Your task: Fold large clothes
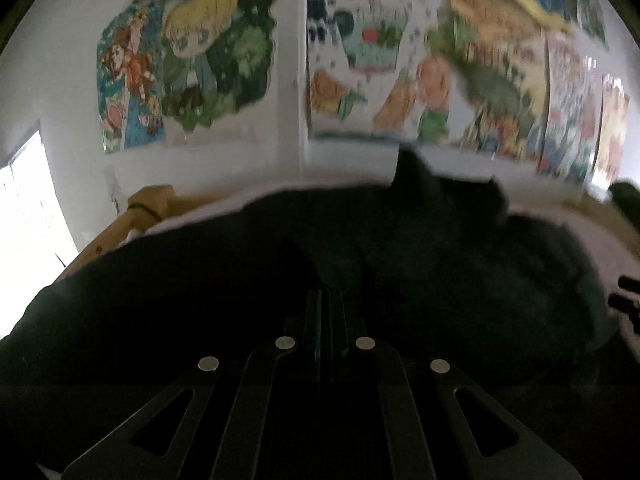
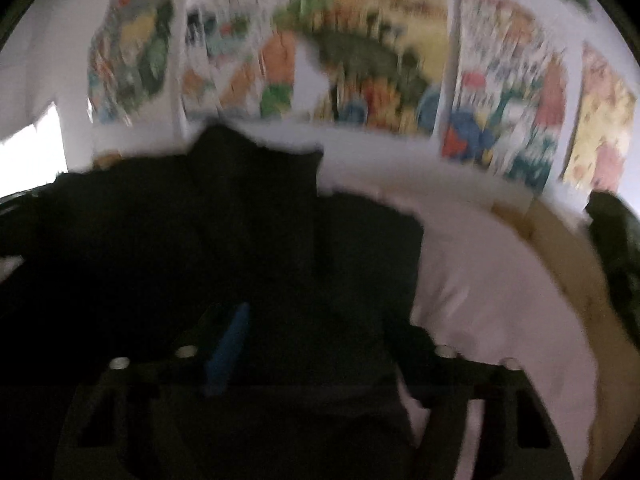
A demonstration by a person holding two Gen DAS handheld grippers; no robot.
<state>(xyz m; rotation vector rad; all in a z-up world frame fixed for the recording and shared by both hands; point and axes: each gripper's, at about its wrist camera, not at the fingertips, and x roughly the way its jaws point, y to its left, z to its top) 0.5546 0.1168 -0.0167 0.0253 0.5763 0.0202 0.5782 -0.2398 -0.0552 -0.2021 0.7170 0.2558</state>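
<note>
A large black garment (image 1: pixel 400 248) lies spread over a bed with a pale sheet (image 1: pixel 592 240). My left gripper (image 1: pixel 324 292) has its fingers pressed together, and the dark cloth lies right at the tips; whether cloth is pinched between them is hard to see. In the right wrist view the same black garment (image 2: pixel 200 240) fills the left and middle. My right gripper (image 2: pixel 320 320) is open, its blue-padded left finger (image 2: pixel 228 352) and its right finger (image 2: pixel 424 344) wide apart over the cloth. The right view is blurred.
The pale sheet (image 2: pixel 500 280) shows bare to the right of the garment. A wooden bed frame (image 1: pixel 148 208) runs along the far edge. Colourful posters (image 1: pixel 188 60) cover the white wall behind. A bright window (image 1: pixel 28 208) is at the left. Another dark item (image 2: pixel 616 240) sits at the far right.
</note>
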